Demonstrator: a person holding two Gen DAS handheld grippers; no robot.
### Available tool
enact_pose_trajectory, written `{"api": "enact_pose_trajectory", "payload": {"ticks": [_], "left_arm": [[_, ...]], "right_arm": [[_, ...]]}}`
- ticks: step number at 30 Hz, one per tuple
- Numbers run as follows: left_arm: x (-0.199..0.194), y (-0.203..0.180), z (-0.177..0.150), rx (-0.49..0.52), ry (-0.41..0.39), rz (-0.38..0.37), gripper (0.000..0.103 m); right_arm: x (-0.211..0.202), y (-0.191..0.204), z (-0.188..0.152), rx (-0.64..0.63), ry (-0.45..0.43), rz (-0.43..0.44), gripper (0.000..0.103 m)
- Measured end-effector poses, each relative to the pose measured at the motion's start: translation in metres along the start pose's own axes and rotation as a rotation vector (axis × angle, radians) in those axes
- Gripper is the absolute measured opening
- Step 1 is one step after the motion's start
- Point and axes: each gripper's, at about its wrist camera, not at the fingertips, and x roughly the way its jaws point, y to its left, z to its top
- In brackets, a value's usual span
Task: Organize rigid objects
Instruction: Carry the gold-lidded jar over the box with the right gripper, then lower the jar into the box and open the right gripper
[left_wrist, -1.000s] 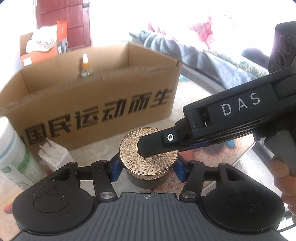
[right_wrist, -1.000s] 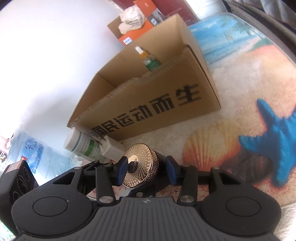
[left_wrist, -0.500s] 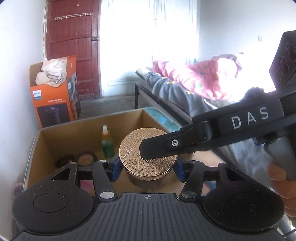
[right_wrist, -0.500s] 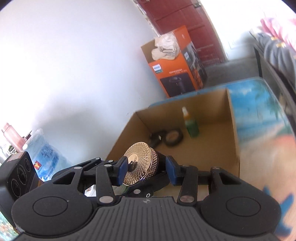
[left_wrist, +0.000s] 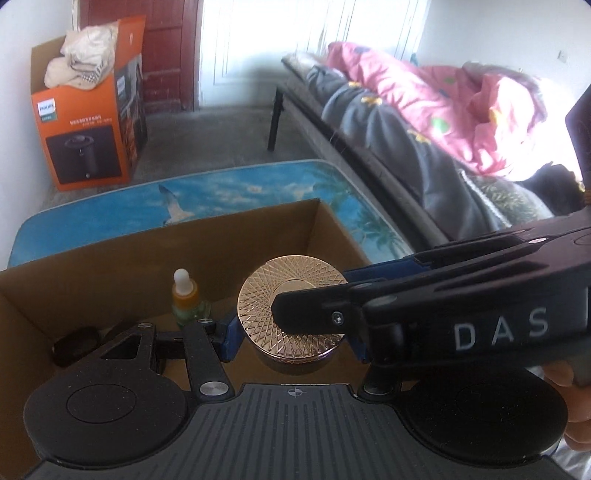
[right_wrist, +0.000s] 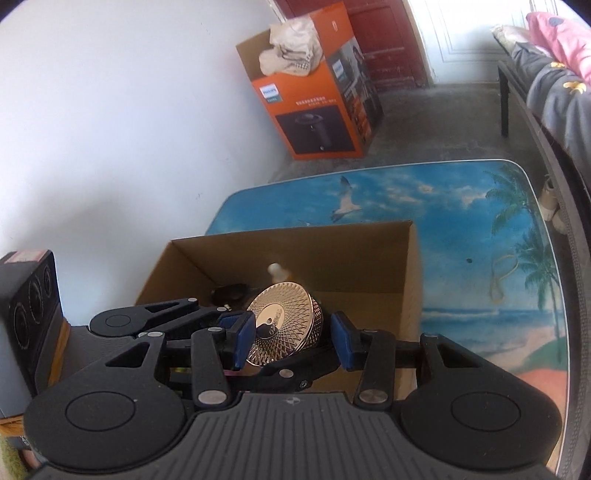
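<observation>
Cardboard box (left_wrist: 110, 266) is the landmark: it sits open-topped on the beach-print table (right_wrist: 480, 206), its far wall short of the table's far edge, so a strip of printed sky shows beyond it. To the box's right, a broad stretch of tabletop runs out to the rounded table corner, with a loop of cord (right_wrist: 502, 277) lying on it well apart from the box. Past the table's far edge stands an orange carton (left_wrist: 88, 122) against the wall, and a bed (left_wrist: 424, 122) runs along the right side.

Above the box's open interior, near its right wall, hangs the gold-lidded jar (left_wrist: 295, 314). In the left wrist view the lid faces up and the short axis of the squat jar stands roughly upright. The left gripper (left_wrist: 291, 343) is closed on the jar's dark body from both sides with its blue pads. The right gripper (right_wrist: 291, 339) reaches in from the right, with one finger lying across the lid top; its blue pads stand either side of the jar, and I cannot tell whether they press it.

Inside the box, left of the jar, a small dropper bottle (left_wrist: 186, 299) stands upright, and a dark round object (left_wrist: 74, 347) lies nearer the left wall.
</observation>
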Motion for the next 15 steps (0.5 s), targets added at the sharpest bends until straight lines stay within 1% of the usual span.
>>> {"api": "enact_pose_trajectory", "payload": {"ticks": [2, 8, 13, 15], "left_arm": [[0.009, 0.001, 0.004, 0.012, 0.023, 0.012, 0.056], [0.032, 0.009, 0.015, -0.029, 0.075, 0.011, 0.056], [0.051, 0.013, 0.022, -0.050, 0.108, 0.018, 0.057], [0.059, 0.017, 0.024, -0.074, 0.125, 0.023, 0.058]], "right_arm": [[0.009, -0.005, 0.004, -0.013, 0.016, -0.008, 0.048], [0.030, -0.014, 0.016, -0.043, 0.041, -0.035, 0.045], [0.039, -0.013, 0.022, -0.099, 0.038, -0.081, 0.043], [0.041, -0.013, 0.024, -0.118, 0.031, -0.088, 0.042]]}}
